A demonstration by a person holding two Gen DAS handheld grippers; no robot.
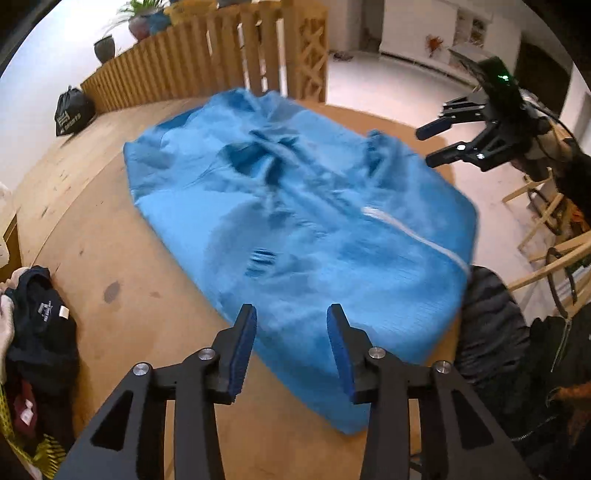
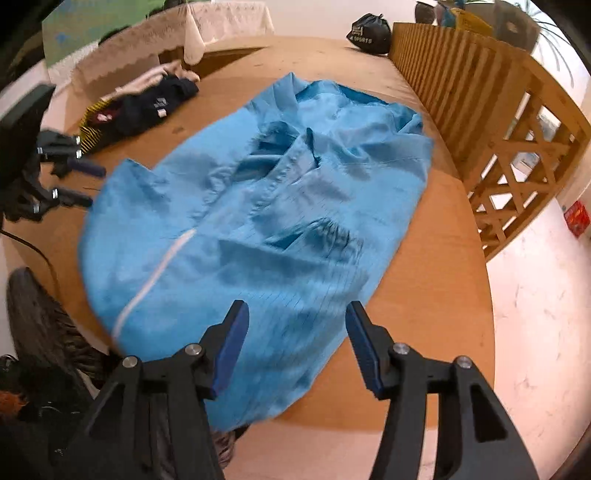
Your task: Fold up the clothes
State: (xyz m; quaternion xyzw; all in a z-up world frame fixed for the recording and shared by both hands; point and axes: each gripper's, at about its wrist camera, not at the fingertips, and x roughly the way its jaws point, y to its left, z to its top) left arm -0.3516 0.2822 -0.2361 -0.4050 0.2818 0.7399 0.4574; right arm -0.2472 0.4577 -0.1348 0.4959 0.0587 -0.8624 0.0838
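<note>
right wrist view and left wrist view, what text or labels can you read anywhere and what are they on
"SPORTS": white print on the black drawstring bag at the far edge of the table; a logo above it is too blurred to read.
Print and white tag on the dark navy garment: too small to read.
Label on the maroon garment: unreadable.
Red sign on the wall: blurred.
Blue garment: no text visible.

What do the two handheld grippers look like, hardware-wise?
Both match: the left gripper and right gripper have matte black angular linkage arms with triangular cutouts, silver round pivot pins, and ribbed dark blue pads on the fingers. Seen from the left wrist view, the right unit's black body carries a green light and trailing black cables.
</note>
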